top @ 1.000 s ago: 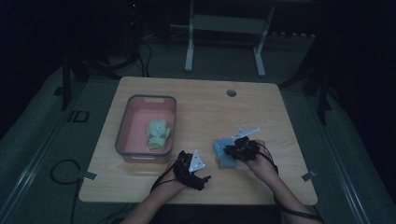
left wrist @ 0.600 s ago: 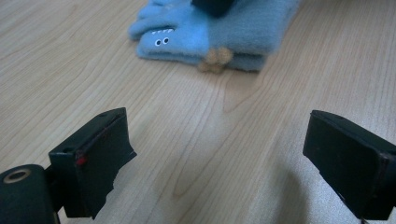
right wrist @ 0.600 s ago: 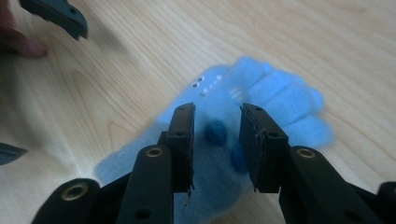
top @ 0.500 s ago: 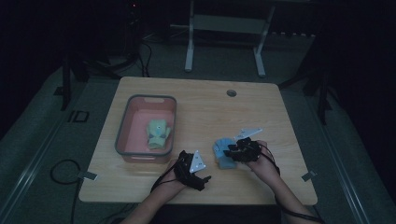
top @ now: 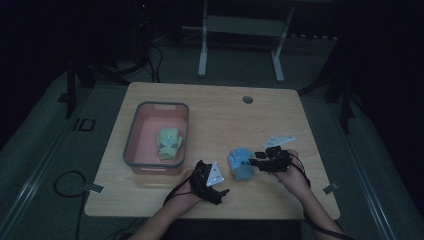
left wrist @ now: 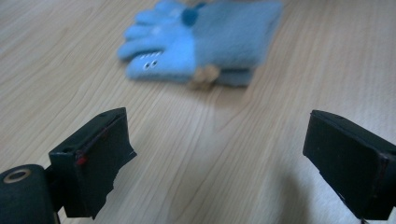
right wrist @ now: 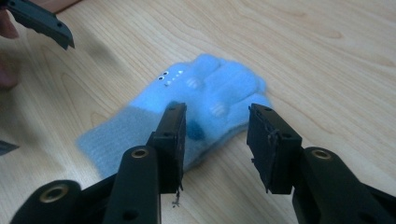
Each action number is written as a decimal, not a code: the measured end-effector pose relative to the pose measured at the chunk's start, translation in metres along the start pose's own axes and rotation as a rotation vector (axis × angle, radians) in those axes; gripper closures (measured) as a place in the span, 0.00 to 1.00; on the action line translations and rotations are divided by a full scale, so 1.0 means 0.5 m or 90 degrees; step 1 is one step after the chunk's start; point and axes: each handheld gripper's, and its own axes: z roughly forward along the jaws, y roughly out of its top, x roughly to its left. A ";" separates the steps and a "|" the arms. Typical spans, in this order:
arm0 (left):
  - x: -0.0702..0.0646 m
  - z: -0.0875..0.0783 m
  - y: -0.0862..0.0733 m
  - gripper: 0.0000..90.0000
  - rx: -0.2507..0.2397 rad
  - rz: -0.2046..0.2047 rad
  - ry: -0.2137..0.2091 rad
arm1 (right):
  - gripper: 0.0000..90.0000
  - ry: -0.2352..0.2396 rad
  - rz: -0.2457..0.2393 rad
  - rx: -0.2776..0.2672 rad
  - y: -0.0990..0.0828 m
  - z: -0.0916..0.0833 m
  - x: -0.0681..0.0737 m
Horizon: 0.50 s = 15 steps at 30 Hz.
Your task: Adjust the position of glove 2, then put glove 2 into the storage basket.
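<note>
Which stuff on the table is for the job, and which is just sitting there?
For the job:
- blue glove, lying on the table
- right gripper, jaws just been opening, apart beside the glove
- left gripper, open, short of the glove
- pink bin
- green glove inside the bin

Just sitting there:
- round hole in the table
- metal stand behind it

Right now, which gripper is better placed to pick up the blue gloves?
Left, probably: the left gripper faces the blue gloves with jaws wide open. The right gripper, jaws just opening, has let go.
</note>
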 end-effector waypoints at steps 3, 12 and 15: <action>-0.003 0.001 0.008 0.09 -0.017 0.008 -0.014 | 0.63 0.000 0.001 -0.006 -0.002 -0.007 -0.004; -0.008 0.025 0.043 0.10 0.012 -0.003 -0.087 | 0.62 -0.011 0.014 -0.031 0.003 -0.034 -0.024; -0.009 0.032 0.053 0.12 -0.001 0.017 -0.078 | 0.62 -0.013 0.018 -0.044 0.006 -0.041 -0.032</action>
